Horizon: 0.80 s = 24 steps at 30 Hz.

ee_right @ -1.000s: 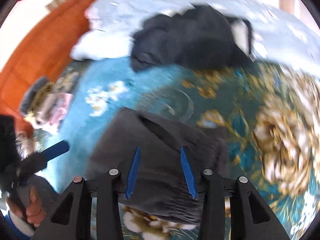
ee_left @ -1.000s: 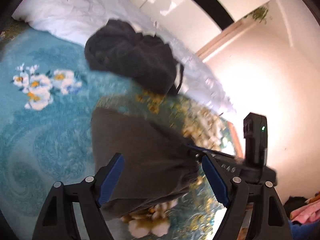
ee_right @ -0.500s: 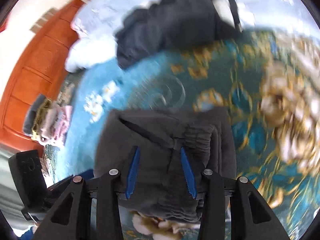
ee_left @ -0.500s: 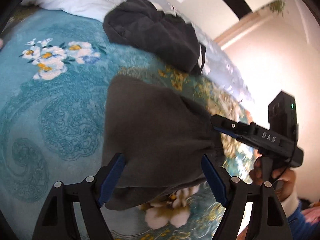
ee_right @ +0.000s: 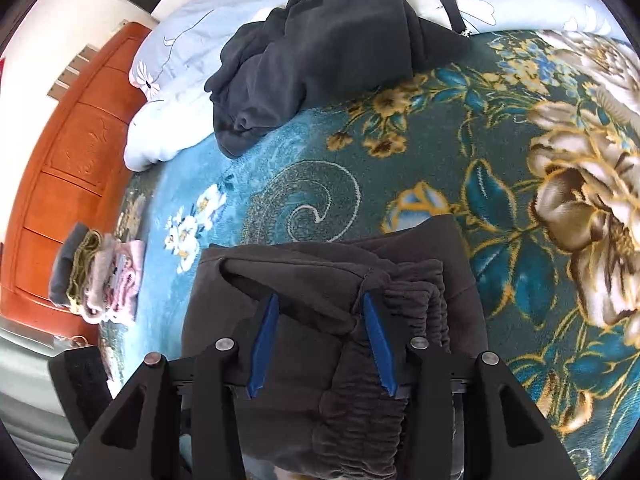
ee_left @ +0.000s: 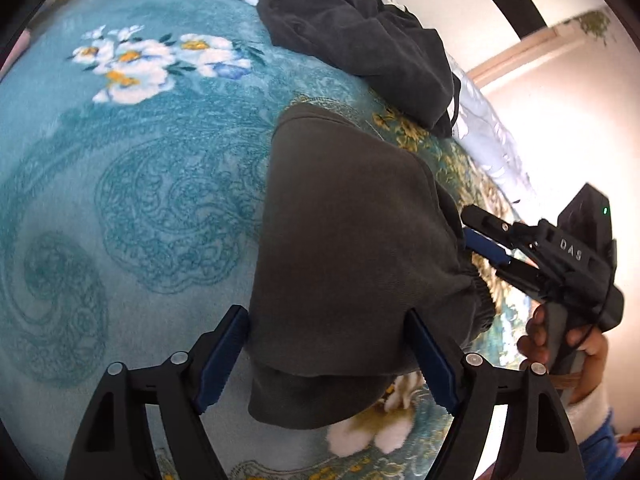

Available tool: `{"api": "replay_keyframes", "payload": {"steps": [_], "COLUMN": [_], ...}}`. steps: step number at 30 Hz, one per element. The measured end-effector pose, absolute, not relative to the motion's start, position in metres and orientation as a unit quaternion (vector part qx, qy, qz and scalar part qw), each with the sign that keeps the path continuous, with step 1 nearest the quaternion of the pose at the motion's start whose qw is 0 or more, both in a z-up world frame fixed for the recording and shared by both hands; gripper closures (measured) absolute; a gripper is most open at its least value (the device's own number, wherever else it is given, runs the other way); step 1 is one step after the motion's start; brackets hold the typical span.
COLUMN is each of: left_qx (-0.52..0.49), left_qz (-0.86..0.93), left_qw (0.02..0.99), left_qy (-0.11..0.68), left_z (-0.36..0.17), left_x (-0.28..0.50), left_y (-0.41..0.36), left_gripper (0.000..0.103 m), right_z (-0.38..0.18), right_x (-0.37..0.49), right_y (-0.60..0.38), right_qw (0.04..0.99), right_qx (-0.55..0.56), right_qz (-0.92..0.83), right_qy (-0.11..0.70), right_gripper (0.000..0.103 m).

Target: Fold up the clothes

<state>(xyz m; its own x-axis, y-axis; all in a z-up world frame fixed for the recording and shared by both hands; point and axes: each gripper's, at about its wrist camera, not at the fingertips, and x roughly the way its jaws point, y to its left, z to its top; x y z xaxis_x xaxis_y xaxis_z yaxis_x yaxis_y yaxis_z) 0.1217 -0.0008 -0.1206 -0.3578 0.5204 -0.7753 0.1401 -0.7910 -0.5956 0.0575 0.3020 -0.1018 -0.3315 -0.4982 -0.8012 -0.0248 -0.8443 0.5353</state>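
Observation:
A folded grey-brown garment [ee_left: 344, 240] [ee_right: 320, 280] with a gathered elastic waistband lies on the teal flowered blanket [ee_left: 140, 200]. My left gripper [ee_left: 328, 356] hangs open over its near end, and the cloth fills the gap between the blue pads. My right gripper [ee_right: 320, 344] is open at about half width above the waistband side, with a fold of cloth showing between its pads. In the left wrist view the right gripper [ee_left: 484, 236] reaches the garment's right edge, and a person's hand [ee_left: 560, 344] holds its grip.
A crumpled black garment [ee_left: 360, 32] [ee_right: 328, 52] lies farther back against the pale quilt [ee_right: 180, 80]. A stack of folded clothes [ee_right: 100, 280] sits at the blanket's left edge by the orange wooden headboard [ee_right: 60, 160]. Open blanket [ee_right: 520, 160] spreads to the right.
Both grippers have come down closer to the folded garment and rolled a little. The garment has stayed where it lay on the blanket. Neither gripper's jaws have visibly changed.

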Motion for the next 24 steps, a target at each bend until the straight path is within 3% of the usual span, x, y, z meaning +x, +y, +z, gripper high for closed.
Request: {"api": "replay_keyframes", "payload": {"steps": [2,6,10,12,17,24], "left_qx": [-0.555,-0.561,-0.561,-0.563,-0.576,-0.597], "left_qz": [0.756,0.730,0.726,0.724,0.706,0.707], "left_qw": [0.124,0.122,0.118,0.120,0.124,0.124], "left_qy": [-0.324,-0.371,-0.379,-0.380,-0.393,-0.358], "left_z": [-0.124,-0.132,-0.131,-0.132,-0.138,-0.143], "left_x": [0.125,0.130,0.131,0.129,0.112,0.079], "left_y": [-0.008,-0.019,-0.016,-0.015,-0.009,0.009], "left_gripper": [0.020,0.016,0.007,0.006,0.002,0.000], "right_z": [-0.091,-0.087,-0.110,-0.119,-0.139,-0.162], "right_x": [0.064,0.082,0.100,0.109,0.109,0.084], "right_y": [0.307,0.319,0.345,0.360,0.377,0.362], "right_qw": [0.159,0.165,0.138,0.127,0.166,0.219], "right_qx": [0.543,0.537,0.571,0.567,0.548,0.565], "right_qz": [-0.789,-0.799,-0.776,-0.770,-0.744,-0.724], "right_qy": [-0.238,-0.215,-0.230,-0.264,-0.344,-0.331], "right_gripper": [0.055,0.024,0.018,0.009,0.006,0.005]}}
